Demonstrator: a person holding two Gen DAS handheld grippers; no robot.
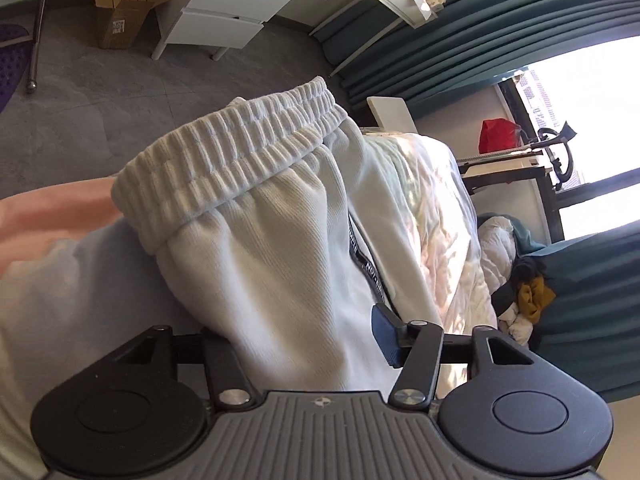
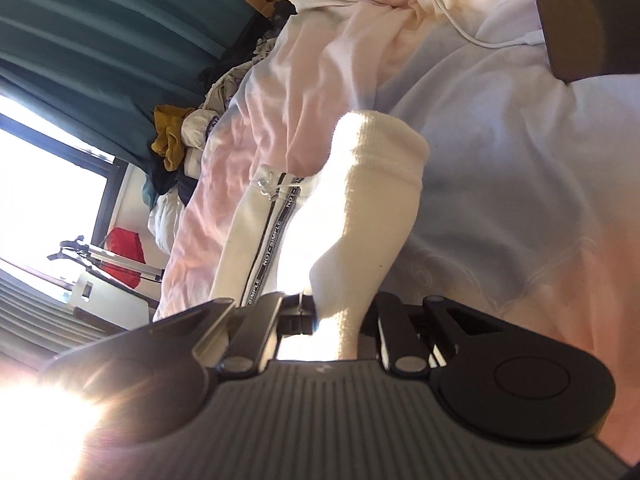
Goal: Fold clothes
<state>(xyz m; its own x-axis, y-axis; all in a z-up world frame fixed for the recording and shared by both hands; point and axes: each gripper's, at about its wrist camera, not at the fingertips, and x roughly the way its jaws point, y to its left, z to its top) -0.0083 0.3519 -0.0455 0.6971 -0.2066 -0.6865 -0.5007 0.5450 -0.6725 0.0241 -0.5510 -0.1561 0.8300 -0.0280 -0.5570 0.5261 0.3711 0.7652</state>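
Between the left tongs (image 1: 304, 344), nearest the left wrist lens, a thick bunch of the white ribbed-knit track trousers (image 1: 272, 240) fills the gap; the jaws stand fairly wide but press the cloth on both sides, so they are judged to be gripping it. Beyond the grip, the elasticated ribbed waistband (image 1: 240, 160) rises away from the camera, and a black printed side tape (image 1: 366, 264) runs down the right edge of the garment.

At the right tongs (image 2: 340, 320), a narrower gathered strip of the same trousers is pinched between jaws drawn close together. Further out, a ribbed cuff (image 2: 380, 148) stands up, with the lettered side stripe (image 2: 272, 240) and a small metal zip pull (image 2: 266, 188) just beside it.

Behind the garment lies the pale pink and lilac bed quilt (image 2: 500, 184), with a white cable (image 2: 460, 28) and a dark flat device (image 2: 592, 28) at the far end. A heap of mixed clothing (image 2: 176, 148) sits beside the teal curtains (image 2: 100, 32).

Judgement: the trousers are held up off the bed at waistband and leg end, a fold in mid-carry. The next move calls for bringing cuff to waistband, lowering onto bare quilt, and keeping the edges aligned before release.
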